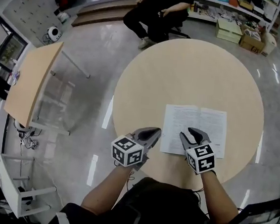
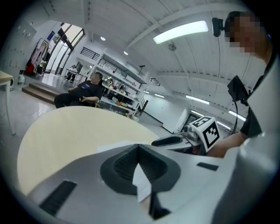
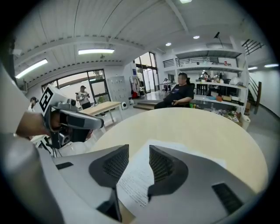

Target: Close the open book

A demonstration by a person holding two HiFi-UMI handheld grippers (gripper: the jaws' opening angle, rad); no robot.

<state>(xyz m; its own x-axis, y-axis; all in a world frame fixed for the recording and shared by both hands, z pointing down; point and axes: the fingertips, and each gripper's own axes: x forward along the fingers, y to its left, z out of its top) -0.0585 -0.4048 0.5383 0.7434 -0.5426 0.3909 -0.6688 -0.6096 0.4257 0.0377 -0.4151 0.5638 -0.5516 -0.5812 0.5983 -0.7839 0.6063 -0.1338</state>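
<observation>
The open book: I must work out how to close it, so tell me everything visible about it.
The open book lies flat, pages up, on the round pale wood-look table, near the person's edge. Both white pages carry dense printed text. The centre fold runs away from the person. The right gripper, jaws apart, is over its near edge, but contact can't be judged.

L gripper [image 2: 139, 148] jaw tips meet over near edge of round table [image 2: 65, 131] (white sliver shows thru gap behind tips). Book [image 2: 114, 147] lies on table just past tips; R gripper [image 2: 168, 141] at table's right edge; seated person [image 2: 83, 92] beyond its far side.
</observation>
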